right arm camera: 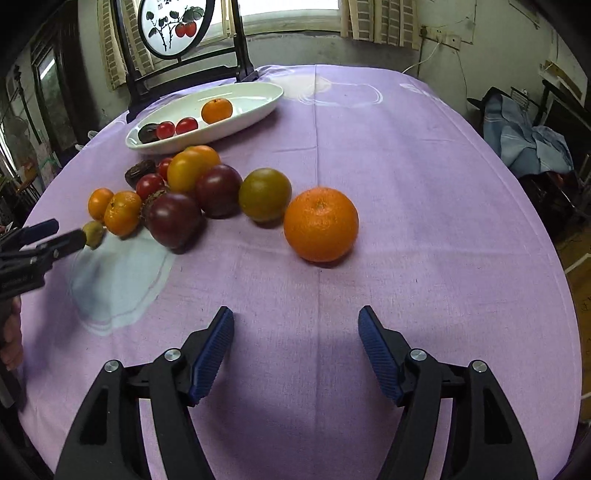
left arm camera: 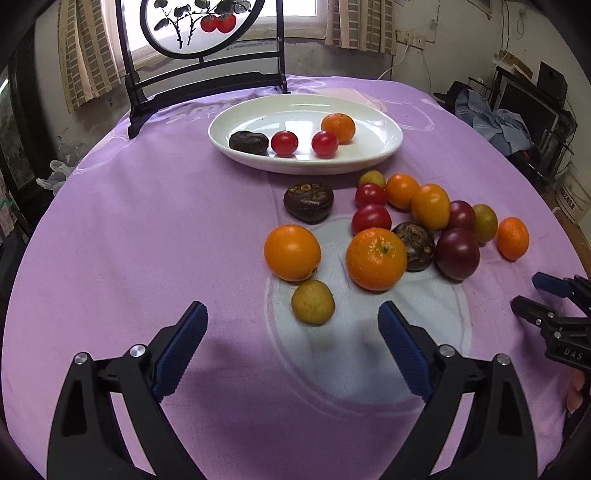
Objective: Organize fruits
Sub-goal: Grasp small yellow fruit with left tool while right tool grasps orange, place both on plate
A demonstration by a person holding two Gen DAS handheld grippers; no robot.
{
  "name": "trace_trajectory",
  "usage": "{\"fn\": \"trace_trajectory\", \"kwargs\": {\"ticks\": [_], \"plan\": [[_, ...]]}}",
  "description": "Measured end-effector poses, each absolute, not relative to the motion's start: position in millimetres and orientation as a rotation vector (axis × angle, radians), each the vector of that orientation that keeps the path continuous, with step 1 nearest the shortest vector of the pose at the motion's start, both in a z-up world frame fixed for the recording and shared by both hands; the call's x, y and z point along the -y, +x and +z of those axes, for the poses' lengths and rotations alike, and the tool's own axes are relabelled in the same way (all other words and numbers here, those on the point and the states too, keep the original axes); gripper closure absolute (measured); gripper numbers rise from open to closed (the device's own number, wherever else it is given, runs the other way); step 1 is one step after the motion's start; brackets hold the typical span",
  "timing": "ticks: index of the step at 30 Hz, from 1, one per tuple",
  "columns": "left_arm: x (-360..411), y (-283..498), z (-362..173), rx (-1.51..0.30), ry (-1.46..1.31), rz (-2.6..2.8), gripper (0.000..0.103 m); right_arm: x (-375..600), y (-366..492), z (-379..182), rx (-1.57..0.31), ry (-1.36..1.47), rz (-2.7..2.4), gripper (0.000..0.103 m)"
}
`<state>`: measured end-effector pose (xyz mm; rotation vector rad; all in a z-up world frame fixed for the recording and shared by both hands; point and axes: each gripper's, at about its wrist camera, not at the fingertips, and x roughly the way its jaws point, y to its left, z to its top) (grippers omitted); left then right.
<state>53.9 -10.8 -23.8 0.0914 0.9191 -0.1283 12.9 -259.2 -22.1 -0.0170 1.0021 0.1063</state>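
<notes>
With four fruits on the plate (left arm camera: 388, 146), I hold both grippers' fingers (left arm camera: 192, 332) spread and empty, next reaching for loose fruit near it.

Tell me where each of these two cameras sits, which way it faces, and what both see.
Left wrist: on the left gripper, aimed down across the purple tablecloth at the white plate; its open jaws show, the right gripper at right.
Right wrist: on the right gripper, facing a lone orange; the left gripper enters at left.
Shared: plate, fruit pile, painted screen.
</notes>
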Motion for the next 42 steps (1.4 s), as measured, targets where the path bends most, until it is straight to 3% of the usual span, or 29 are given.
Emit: {"fn": "trace_trajectory", "kwargs": {"ticks": [11,13,23,29,31,32,42], "plan": [[5.3,61.8,-35.2,-0.963,0.081,-0.113,0.012,263.6,63.1,-21.1,-1.009,-0.013,0.034,0.031],[5.4,63.9,-37.6,-0.974,0.083,-0.107,0.012,262.7,65.6,-23.4,-1.006,-0.019,0.036,0.059],[-3.4,76.2,-45.7,-1.009,-0.005,-0.068,0.013,269.9,38.3,-8.6,-0.922,0.032,0.092,0.060],[5.9,80.1,-44.1,-0.978,0.031,-0.079,0.044,263.5,26.9,-7.3,-0.914,0.031,0.153,0.059],[11.4,79.1,-42.5,-0.969,0.040,-0.104,0.068,258.6,21.2,-3.1,-0.893,0.017,0.177,0.059],[15.1,77.8,-41.9,-0.970,0.054,-0.119,0.074,255.7,18.0,-1.1,-0.886,0.009,0.193,0.059],[19.8,71.9,-2.4,-0.904,0.061,-0.228,0.077,231.5,21.2,23.0,-0.838,-0.069,0.260,0.059]]}}
